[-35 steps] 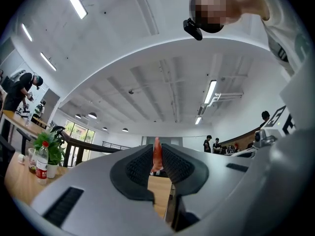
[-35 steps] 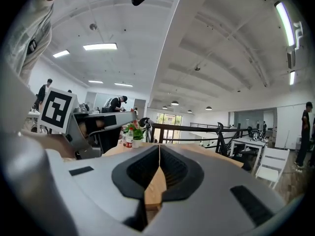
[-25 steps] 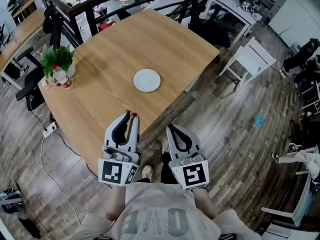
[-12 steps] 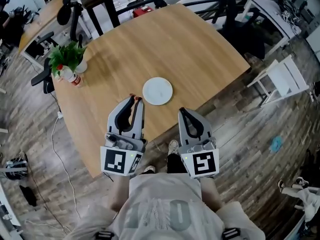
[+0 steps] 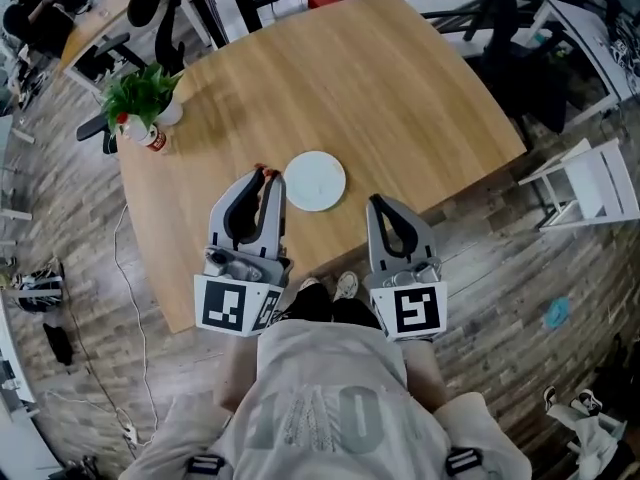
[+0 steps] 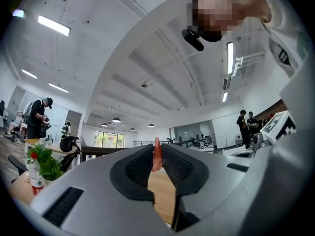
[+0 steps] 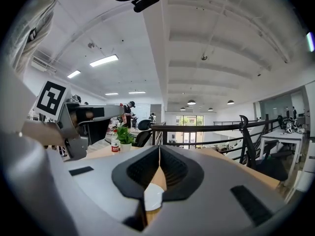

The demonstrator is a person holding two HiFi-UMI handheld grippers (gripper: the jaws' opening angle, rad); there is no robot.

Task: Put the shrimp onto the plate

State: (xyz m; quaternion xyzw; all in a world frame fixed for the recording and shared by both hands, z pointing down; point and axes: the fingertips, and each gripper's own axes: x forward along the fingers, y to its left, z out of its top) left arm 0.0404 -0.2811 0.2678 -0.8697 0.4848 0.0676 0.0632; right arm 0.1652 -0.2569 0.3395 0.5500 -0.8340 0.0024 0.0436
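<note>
Shrimp held near plate
Left tool pinches it, right tool closed empty; best released low over the centre.

Wood table w/ white plate, potted plant & bottle.

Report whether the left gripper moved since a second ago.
Yes. The left gripper, holding the shrimp, has advanced: its tip now lies beside the plate's left edge.
</note>
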